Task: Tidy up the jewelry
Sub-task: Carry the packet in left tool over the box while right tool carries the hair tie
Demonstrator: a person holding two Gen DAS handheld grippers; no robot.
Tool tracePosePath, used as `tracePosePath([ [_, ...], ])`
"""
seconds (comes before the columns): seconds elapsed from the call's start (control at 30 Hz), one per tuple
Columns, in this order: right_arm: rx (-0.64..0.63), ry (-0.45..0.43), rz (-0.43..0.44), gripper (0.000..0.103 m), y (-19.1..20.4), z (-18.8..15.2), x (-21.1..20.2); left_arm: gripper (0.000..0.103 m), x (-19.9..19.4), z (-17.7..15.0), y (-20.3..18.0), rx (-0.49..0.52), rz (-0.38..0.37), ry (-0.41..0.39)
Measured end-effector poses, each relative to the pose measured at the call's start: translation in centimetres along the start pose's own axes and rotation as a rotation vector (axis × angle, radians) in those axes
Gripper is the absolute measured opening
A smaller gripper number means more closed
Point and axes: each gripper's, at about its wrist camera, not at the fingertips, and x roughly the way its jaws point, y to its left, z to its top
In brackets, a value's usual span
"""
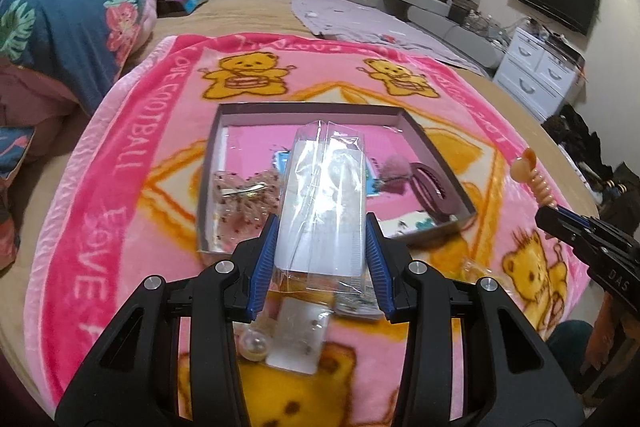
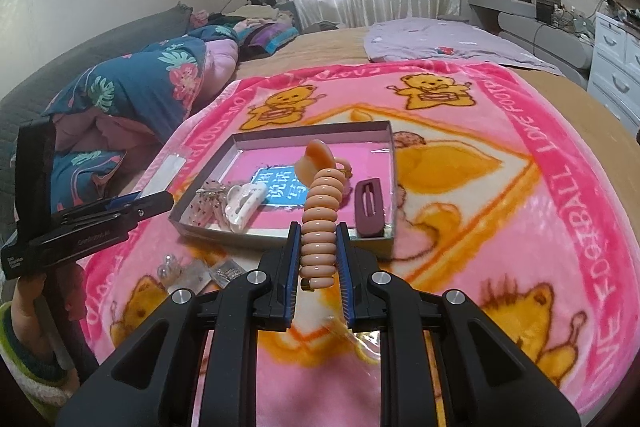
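Left gripper (image 1: 320, 251) clamps a glossy clear plastic packet (image 1: 324, 195).

Both wrist views look down along their jaws — close, sharing the tray (image 1: 436, 151).

The tray (image 2: 390, 183) lies on the blanket (image 2: 540, 227), a hair clip (image 2: 370, 203) in its right part.

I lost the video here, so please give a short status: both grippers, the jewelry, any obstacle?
Left gripper shut on clear packet. Right gripper shut on peach ribbed hair clip. Both near the open box; path clear.
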Motion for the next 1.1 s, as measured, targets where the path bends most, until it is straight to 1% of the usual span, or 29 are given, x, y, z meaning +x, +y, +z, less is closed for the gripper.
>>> tracePosePath([
  [0.13,-0.011,0.012,0.007,0.017,0.6,0.5,1.3,0.034,0.6,0.2,1.4,-0.019,0.029,-0.002],
  [0.27,-0.016,0.021,0.039,0.017,1.3,0.9,2.5,0.034,1.3,0.3,2.8,-0.039,0.048,0.007],
  [0.37,-0.027,0.030,0.042,0.017,1.8,1.1,3.3,0.034,1.5,0.5,3.4,-0.049,0.059,0.011],
  [0.6,-0.044,0.049,0.048,0.017,2.5,1.9,5.0,0.034,2.0,2.1,4.9,-0.056,0.097,0.007],
  [0.8,-0.051,0.062,0.058,0.017,2.8,2.8,6.6,0.034,3.6,3.8,5.3,-0.031,0.132,0.014],
  [0.93,-0.049,0.078,0.055,0.017,2.6,3.3,8.0,0.034,4.7,4.6,4.9,-0.013,0.133,0.019],
  [1.1,-0.057,0.103,0.044,0.017,2.4,3.5,9.7,0.034,6.4,4.9,4.7,-0.011,0.112,0.038],
])
